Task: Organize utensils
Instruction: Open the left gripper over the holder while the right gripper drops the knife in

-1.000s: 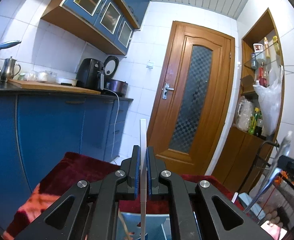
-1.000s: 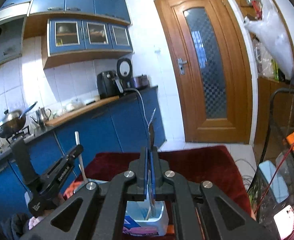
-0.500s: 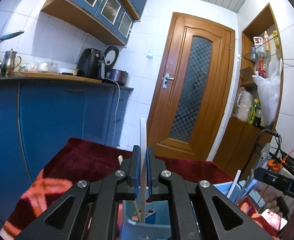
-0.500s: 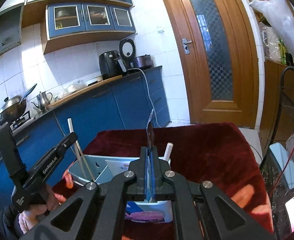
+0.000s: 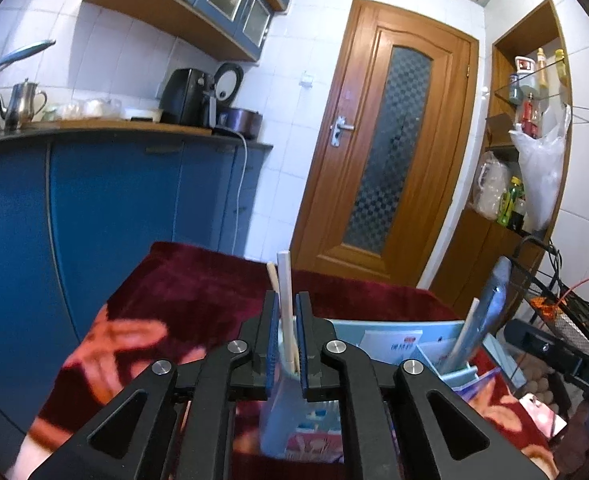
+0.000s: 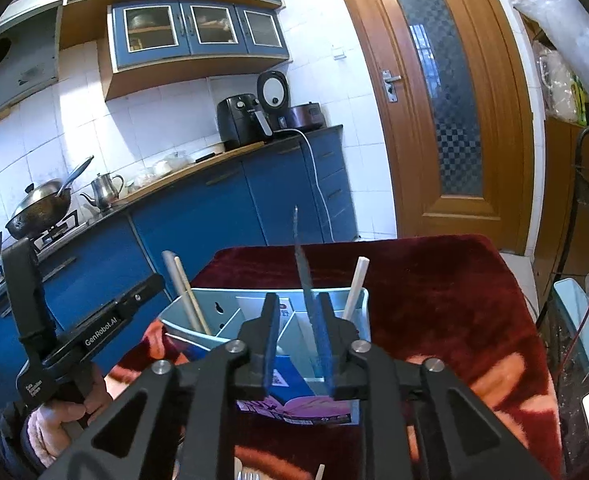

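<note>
Inside pale-blue holder (image 6: 230, 312): white chopstick (image 5: 285, 300), knife (image 6: 308, 284); both grippers (image 5: 285, 346) (image 6: 299, 354) just released.

I see a table under a dark red blanket (image 6: 434, 300); a pale blue utensil holder (image 6: 230, 304) stands on it at six o'clock.

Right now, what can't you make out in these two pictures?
- Left wrist view: lower end of the white chopstick, hidden inside the blue holder.
- Right wrist view: what kind the metal utensil is, seen edge-on; its lower end is hidden in the holder.
- Right wrist view: print on the label, too small.
</note>
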